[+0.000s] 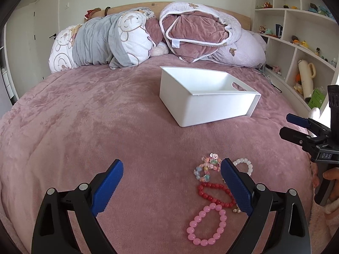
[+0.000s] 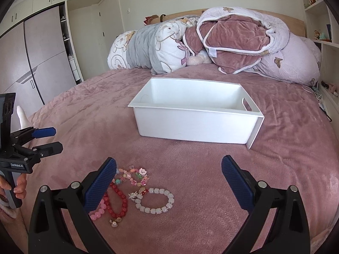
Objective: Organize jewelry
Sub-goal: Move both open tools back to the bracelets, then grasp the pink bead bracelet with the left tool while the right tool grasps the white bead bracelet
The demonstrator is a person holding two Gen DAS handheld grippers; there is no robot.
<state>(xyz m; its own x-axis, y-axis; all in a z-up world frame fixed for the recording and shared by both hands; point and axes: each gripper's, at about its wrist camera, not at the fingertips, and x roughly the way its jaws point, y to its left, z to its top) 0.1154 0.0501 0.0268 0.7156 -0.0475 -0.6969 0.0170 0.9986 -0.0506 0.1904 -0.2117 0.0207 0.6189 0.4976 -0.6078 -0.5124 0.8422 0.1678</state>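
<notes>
Bin point(image 2: 197, 124), white plastic w/ cutout handle, sits mid-bed on pink blanket point(image 2: 84, 110). Four bead bracelets near front edge: white point(image 2: 155, 201), red point(image 2: 116, 203), pink point(image 1: 206, 224), multicolor charm one point(image 2: 133, 174), clustered, some touching. Left gripper point(image 1: 171, 187) and right gripper point(image 2: 169, 185) both wide apart, holding nothing.

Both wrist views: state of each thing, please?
Left tongs: open, empty.
Right tongs: open, empty.
White bin: upright, looks empty.
Pink bracelet: on bedspread.
Red bracelet: on bedspread.
White bracelet: on bedspread.
Multicolour bracelet: on bedspread.
</notes>
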